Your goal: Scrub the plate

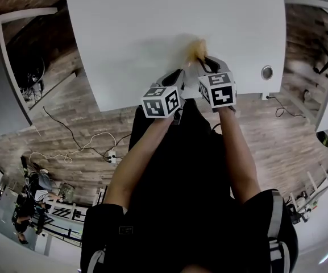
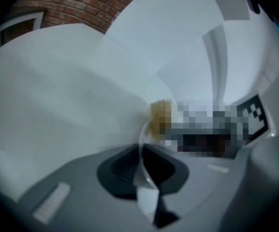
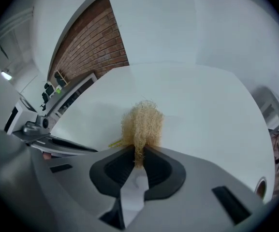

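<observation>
Clamping the plate (image 2: 140, 141) by its rim, the left tool (image 2: 142, 166) sits beside the scrubber (image 3: 141, 124) pinched in the right tool (image 3: 139, 159).

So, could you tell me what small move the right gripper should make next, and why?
Probably press the straw-coloured fibrous scrubber against the thin white plate and stroke it across its face. The right gripper is shut on the scrubber, the left gripper pinches the plate's rim, and the scrubber sits right beside that rim. Actual contact cannot be confirmed.
</observation>
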Demonstrator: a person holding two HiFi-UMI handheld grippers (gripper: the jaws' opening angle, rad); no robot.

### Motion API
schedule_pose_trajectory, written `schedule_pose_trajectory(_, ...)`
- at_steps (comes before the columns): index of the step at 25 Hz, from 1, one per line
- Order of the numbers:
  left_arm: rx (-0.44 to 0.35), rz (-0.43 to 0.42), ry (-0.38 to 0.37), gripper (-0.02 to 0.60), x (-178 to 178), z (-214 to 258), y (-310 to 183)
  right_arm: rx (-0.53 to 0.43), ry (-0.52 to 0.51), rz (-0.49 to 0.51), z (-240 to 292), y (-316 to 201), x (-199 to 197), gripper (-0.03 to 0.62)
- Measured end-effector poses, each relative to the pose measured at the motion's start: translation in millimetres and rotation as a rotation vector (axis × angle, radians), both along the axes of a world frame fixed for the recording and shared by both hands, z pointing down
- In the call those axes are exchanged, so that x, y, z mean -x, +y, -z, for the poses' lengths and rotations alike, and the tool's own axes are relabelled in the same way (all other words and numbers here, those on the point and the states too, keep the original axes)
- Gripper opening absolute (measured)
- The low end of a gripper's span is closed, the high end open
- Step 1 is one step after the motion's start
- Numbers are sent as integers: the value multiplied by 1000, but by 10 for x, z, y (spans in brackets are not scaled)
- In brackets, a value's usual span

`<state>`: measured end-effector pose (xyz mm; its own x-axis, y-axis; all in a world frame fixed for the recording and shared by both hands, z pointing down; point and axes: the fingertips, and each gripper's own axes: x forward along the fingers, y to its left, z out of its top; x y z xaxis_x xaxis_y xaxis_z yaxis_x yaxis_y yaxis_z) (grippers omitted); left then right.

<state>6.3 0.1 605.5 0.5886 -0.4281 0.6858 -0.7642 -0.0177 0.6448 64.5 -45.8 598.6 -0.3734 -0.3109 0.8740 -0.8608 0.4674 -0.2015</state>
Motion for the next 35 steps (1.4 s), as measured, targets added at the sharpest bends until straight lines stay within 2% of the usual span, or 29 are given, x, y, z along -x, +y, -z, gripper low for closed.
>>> schedule_pose_trajectory(7, 11, 11, 6, 29, -3, -14, -15, -16, 42, -83, 30, -62, -468, 49)
schedule_pose_trajectory(16, -5, -1, -42, 34, 11, 8, -108, -72, 52, -165, 228, 42, -843, 49)
schedule_pose_trajectory(18, -17, 0, -47, 36, 9, 41, -124, -81, 35, -173, 296, 99, -860, 49)
schedule_pose_trajectory(21, -31, 3, -53, 74, 9, 66, -167, -91, -4, -187, 381, 156, -843, 49)
schedule_pose_trajectory(28, -51, 33, -77, 89, 139, 163, -253, -132, -64, -173, 553, 236, -708, 49)
schedule_pose_trajectory(31, -76, 40, -109, 87, 198, 265, -227, -157, -93, -164, 656, 283, -658, 49)
schedule_pose_trajectory(35, -150, 31, -161, 25, 239, 512, -210, -195, -130, -163, 805, 326, -609, 49)
